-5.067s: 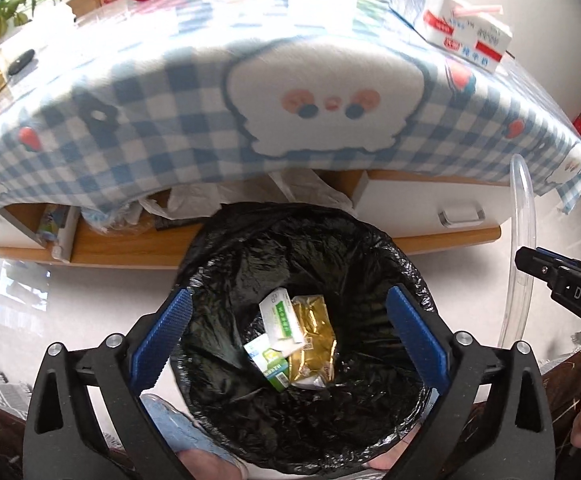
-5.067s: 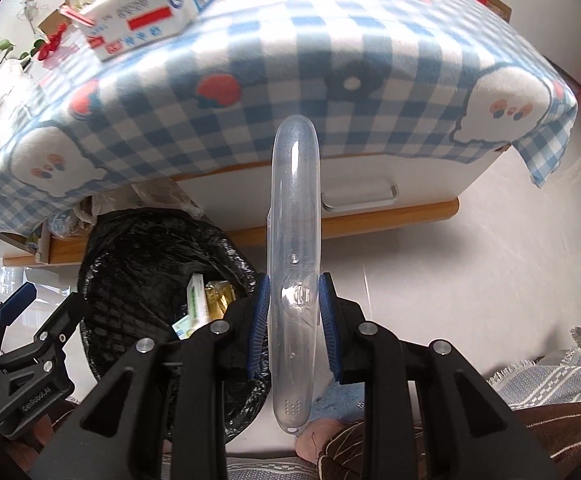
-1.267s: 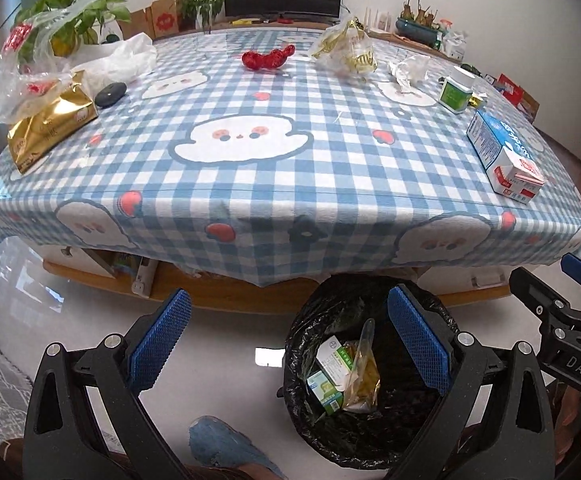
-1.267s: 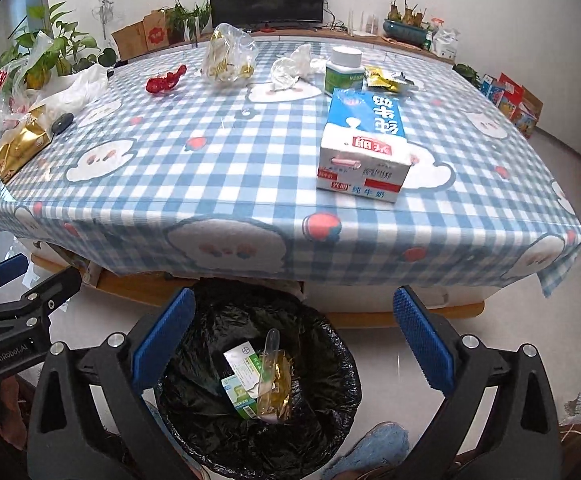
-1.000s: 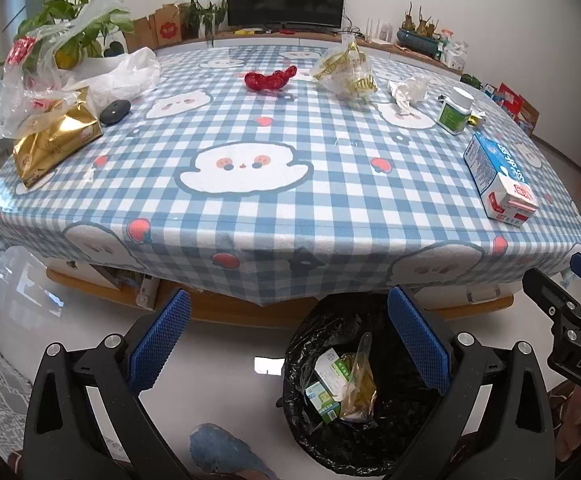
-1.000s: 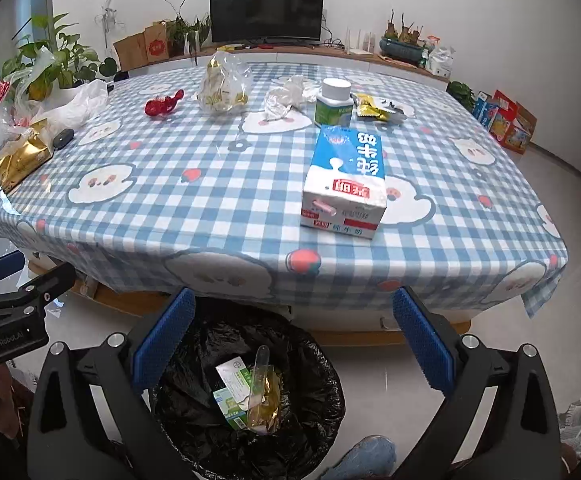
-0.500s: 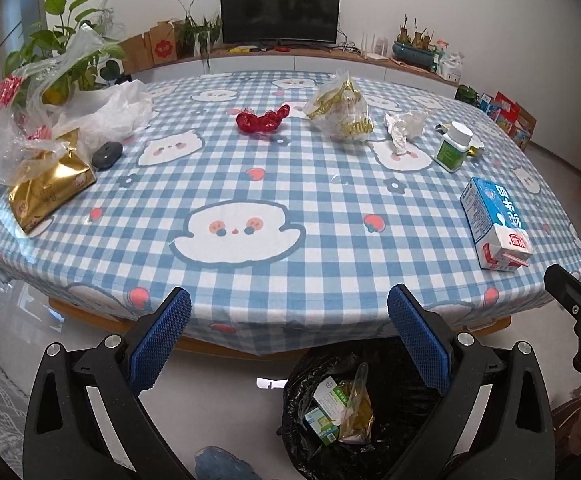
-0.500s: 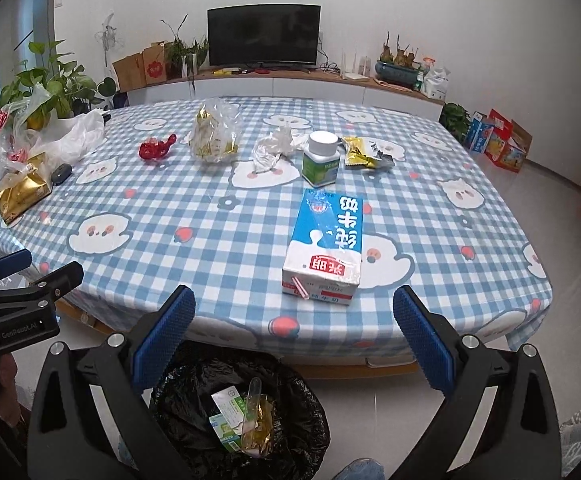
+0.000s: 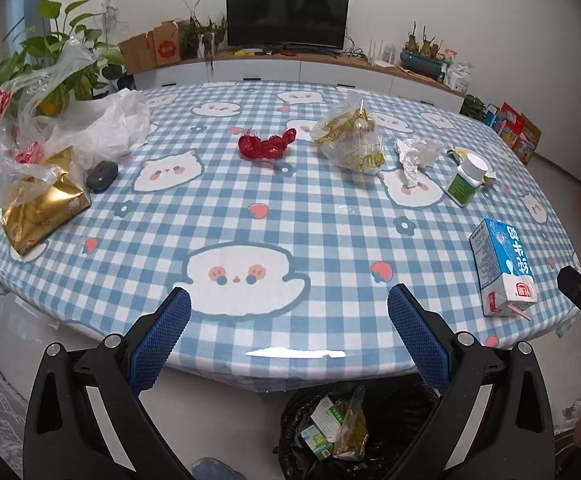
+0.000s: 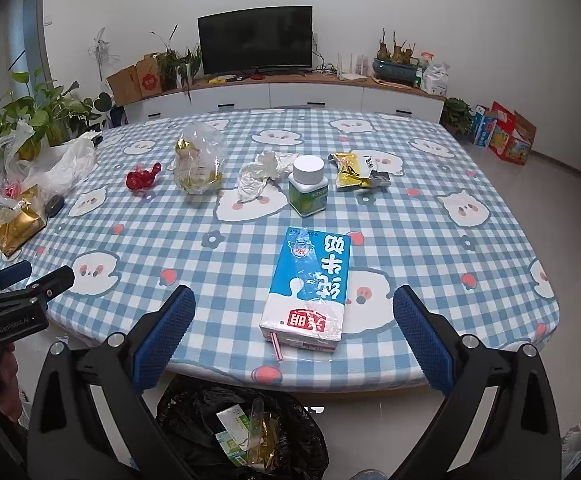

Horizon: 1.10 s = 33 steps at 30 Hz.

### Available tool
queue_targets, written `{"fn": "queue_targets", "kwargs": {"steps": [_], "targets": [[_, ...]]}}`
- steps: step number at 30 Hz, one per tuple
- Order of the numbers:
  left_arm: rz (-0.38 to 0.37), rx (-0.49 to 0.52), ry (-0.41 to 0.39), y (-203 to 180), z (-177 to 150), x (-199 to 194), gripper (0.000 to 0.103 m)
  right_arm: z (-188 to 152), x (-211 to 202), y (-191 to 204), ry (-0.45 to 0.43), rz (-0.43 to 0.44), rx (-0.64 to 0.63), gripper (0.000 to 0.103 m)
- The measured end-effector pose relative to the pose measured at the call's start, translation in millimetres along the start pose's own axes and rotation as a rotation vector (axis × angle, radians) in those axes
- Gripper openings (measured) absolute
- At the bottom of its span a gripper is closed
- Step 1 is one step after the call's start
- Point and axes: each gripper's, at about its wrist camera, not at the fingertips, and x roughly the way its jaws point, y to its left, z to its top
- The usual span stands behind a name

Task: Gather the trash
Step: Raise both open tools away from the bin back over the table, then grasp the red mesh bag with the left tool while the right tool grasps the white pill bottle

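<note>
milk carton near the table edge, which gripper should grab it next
Right. The milk carton lies straight ahead of the open right gripper, while it sits far to the side of the open left gripper.

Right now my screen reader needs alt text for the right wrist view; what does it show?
The right tool hangs open and empty over the near edge of a blue checked table, with a milk carton lying flat just ahead. Beyond it sit a green pill bottle, crumpled wrappers and bags; a black-lined trash bin stands below on the floor.
</note>
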Motion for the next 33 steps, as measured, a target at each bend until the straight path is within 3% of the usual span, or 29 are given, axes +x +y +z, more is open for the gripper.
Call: {"fn": "queue_targets", "kwargs": {"steps": [28,33], "targets": [[0.048,0.007,-0.012,13,80,64,0.097,71,67,-14,-0.004,-0.015,-0.002,0.095],[0.054,0.004,-0.017,18,97,80,0.096,82,82,-13,0.013,-0.01,-0.011,0.091]]}}
